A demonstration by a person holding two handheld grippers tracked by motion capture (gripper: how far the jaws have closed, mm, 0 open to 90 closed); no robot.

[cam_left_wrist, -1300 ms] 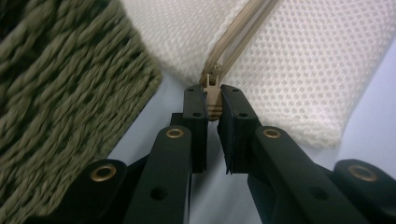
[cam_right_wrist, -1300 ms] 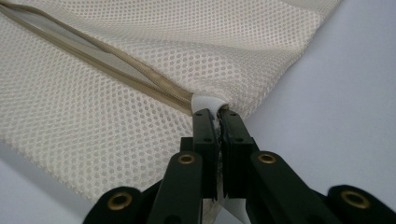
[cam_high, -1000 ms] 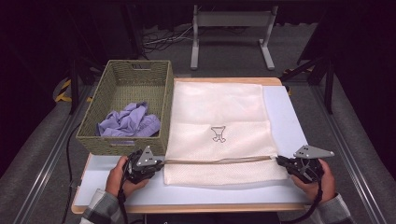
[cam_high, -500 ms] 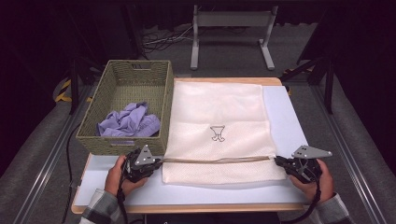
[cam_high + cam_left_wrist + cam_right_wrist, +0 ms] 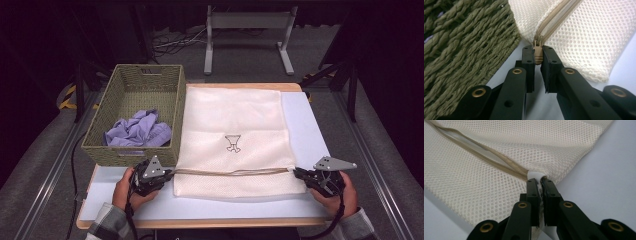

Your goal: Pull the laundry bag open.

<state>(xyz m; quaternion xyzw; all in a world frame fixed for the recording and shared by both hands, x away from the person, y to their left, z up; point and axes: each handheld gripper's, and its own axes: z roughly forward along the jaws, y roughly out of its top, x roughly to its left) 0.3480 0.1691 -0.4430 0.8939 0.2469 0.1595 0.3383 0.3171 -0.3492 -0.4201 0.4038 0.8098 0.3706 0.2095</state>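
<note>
- Since the left gripper (image 5: 538,53) is clenched on the tan zipper pull (image 5: 538,50) at the end of the mesh laundry bag (image 5: 235,140) nearest the basket (image 5: 131,75), a hard tug could, in my judgement, slip the small ribbed tab out from between the pads, because only its tip is pinched.
- While the right gripper (image 5: 539,182) is clamped on the white tab (image 5: 535,173) at the bag's far end from the basket, that thin scrap of fabric might pull free if the zipper jams, and the bag would then bunch toward the basket instead of staying taut.
- If the pull is dragged at an angle, the slider could catch the fine mesh beside the zipper (image 5: 232,171), which runs across the bag's near part, well away from the basket's back rim.
- Should the left hand (image 5: 125,187) swing outward, it may knock the basket, which touches the bag's edge.
- Count: one mesh bag, lying flat on the table (image 5: 305,125) just beside the basket; one zipper and one pull; one woven basket; one crumpled lilac cloth (image 5: 137,132) inside the basket; two grippers; two hands.
</note>
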